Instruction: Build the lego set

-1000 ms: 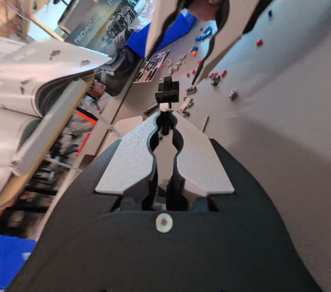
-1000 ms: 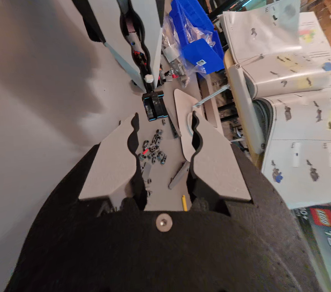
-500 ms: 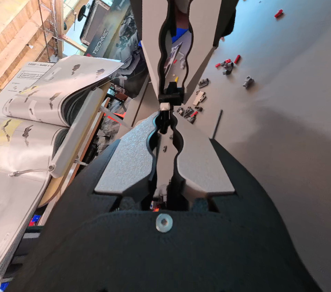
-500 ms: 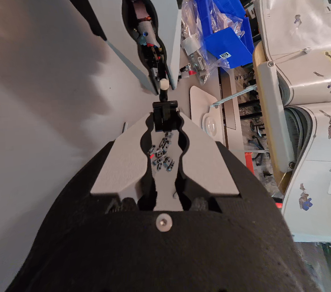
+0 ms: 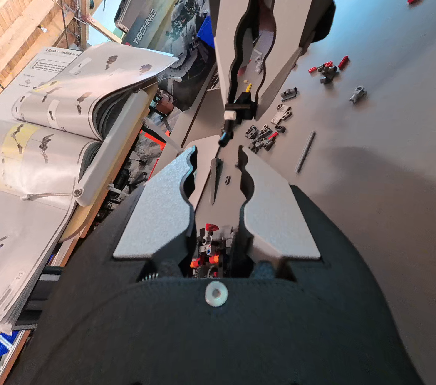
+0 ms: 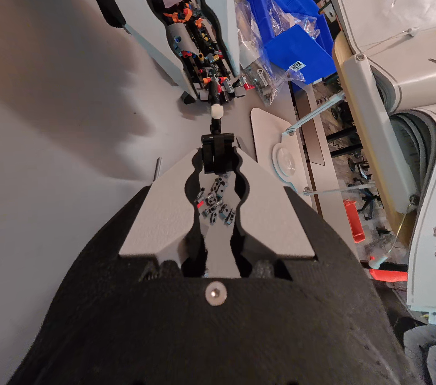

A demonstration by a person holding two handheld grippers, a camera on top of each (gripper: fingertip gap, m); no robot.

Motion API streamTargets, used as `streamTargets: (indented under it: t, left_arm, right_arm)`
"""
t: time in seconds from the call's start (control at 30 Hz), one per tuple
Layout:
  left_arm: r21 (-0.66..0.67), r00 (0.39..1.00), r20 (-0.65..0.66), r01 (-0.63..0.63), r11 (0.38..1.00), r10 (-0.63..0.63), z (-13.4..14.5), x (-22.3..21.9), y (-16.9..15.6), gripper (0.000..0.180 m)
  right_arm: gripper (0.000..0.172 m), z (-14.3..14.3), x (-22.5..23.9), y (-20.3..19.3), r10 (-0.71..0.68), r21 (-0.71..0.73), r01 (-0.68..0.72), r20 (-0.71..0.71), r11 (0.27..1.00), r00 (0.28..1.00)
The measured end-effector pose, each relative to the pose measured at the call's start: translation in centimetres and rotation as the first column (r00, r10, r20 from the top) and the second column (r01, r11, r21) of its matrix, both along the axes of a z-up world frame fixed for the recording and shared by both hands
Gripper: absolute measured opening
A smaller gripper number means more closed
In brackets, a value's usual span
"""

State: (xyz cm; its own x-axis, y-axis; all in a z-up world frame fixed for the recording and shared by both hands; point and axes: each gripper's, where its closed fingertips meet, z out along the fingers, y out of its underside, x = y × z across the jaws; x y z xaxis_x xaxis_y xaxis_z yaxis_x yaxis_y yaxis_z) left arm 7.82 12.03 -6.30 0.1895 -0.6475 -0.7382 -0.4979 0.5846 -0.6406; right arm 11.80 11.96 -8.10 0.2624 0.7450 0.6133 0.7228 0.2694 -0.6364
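My right gripper is shut on a small black brick assembly, both pads pressing its sides; a black axle with a white bush sticks out ahead of it. In the left wrist view the same assembly sits in the right gripper's tips, its axle end pointing at me. My left gripper is open with nothing between its fingertips; the axle end hangs just ahead of them, untouched. A partly built model with orange and red parts lies below the left gripper's jaws.
A pile of small grey connectors and a long grey axle lie on the grey table. An open instruction booklet on a stand is at the left. Blue bins and plastic bags stand behind.
My left gripper let go of the axle, opened and drew back. My right gripper closed on the black assembly and now holds it alone.
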Motion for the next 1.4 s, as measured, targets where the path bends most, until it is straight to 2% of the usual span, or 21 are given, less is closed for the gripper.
streamTargets:
  t: [0.33,0.67,1.07,1.27,1.4]
  left_arm:
    - [0.0,0.998,-0.039,-0.041,0.999,0.041,-1.3,0.2,0.7,0.027]
    - [-0.027,0.996,-0.062,-0.074,0.997,0.072,-2.7,0.4,1.4,0.026]
    - [-0.04,0.994,-0.055,-0.094,0.995,0.091,-2.7,0.3,2.1,0.026]
    - [-0.034,0.995,-0.055,-0.088,0.996,0.086,-2.8,0.5,2.0,0.027]
    - [-0.037,0.995,-0.059,-0.086,0.996,0.083,-3.0,0.6,2.0,0.027]
  right_arm:
    - [0.022,0.0,1.3,0.5,-0.012,-0.065,0.004,-0.119,0.998,0.993]
    - [0.022,-1.6,1.4,0.1,0.015,-0.135,-0.028,-0.091,0.99,0.996]
    - [0.022,-0.8,1.6,0.1,0.013,-0.166,-0.041,-0.171,0.985,0.985]
    - [0.023,-0.8,1.3,-0.5,0.022,-0.269,-0.085,-0.23,0.959,0.973]
    - [0.023,-1.5,1.1,-1.1,0.045,-0.304,-0.106,-0.2,0.947,0.979]
